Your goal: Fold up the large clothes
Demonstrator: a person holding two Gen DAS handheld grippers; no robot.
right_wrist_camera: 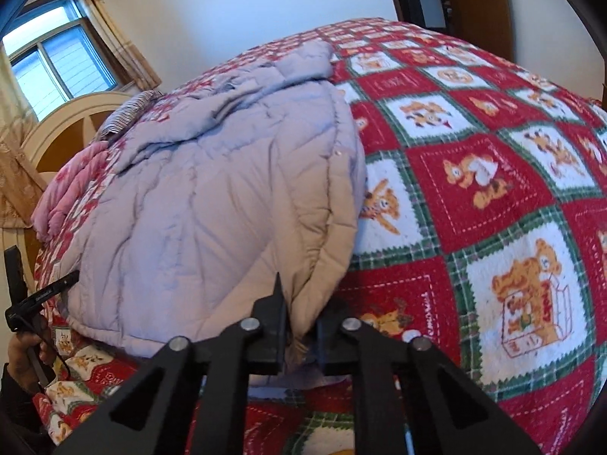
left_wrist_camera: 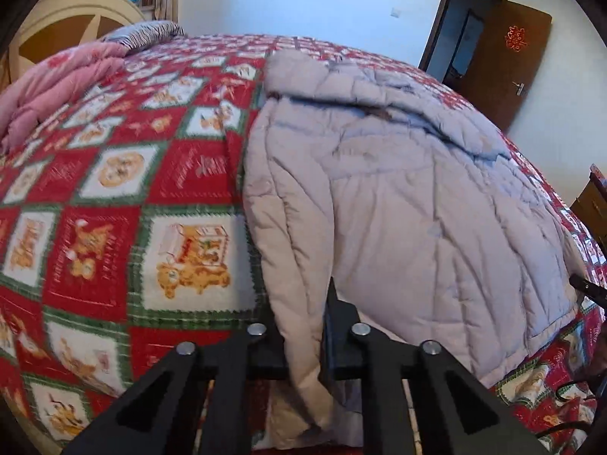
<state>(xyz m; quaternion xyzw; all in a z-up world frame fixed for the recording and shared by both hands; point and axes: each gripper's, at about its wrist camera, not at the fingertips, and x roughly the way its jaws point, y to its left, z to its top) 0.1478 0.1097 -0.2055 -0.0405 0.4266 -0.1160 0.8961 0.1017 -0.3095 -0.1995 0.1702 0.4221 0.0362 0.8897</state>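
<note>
Both grippers clamp the near hem of the padded coat (left_wrist_camera: 398,197) on the bed (left_wrist_camera: 114,189).

The left gripper (left_wrist_camera: 303,322) pinches one hem corner, the right gripper (right_wrist_camera: 301,318) the other. The coat looks soft, bulky, light and floppy; gripping the thick hem seams should hold best.

bed (left_wrist_camera: 114,197) | spread in a red, white and green check with bear pictures | pale quilted coat (left_wrist_camera: 398,197) lies on it, near hem hanging over the near edge | pink quilt (left_wrist_camera: 57,87) bunched by the cream headboard (left_wrist_camera: 76,15) | striped pillow (left_wrist_camera: 151,34) beside it, at the head
</note>
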